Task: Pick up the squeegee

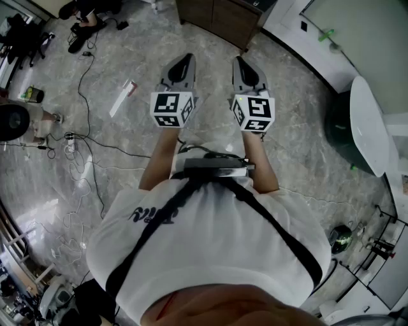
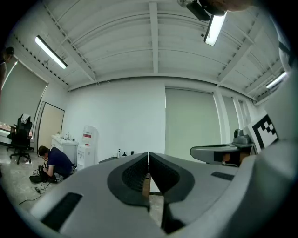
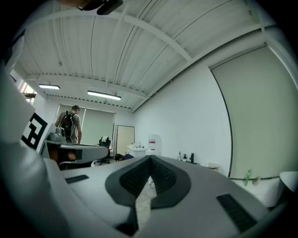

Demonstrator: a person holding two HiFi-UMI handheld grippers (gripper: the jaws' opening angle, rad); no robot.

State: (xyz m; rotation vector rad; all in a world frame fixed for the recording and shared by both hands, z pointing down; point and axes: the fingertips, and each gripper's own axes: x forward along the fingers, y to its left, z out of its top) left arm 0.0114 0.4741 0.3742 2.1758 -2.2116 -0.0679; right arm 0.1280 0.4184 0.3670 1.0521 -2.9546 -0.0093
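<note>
No squeegee is plainly in view. My left gripper (image 1: 185, 61) and right gripper (image 1: 241, 62) are held side by side at waist height, level, pointing away from the body over the marble floor. The left gripper (image 2: 148, 155) has its jaws closed tip to tip with nothing between them. The right gripper (image 3: 150, 159) is also shut and empty. A small green object (image 1: 327, 34) lies on a white ledge at the far right, also visible in the right gripper view as the green object (image 3: 247, 177); what it is I cannot tell.
A wooden cabinet (image 1: 220, 19) stands ahead. Cables (image 1: 83, 146) trail across the floor on the left. A white rounded fixture (image 1: 368, 124) and dark bin sit at the right. A person crouches (image 2: 51, 161) by a water dispenser (image 2: 88, 144); another person stands (image 3: 70, 123) farther back.
</note>
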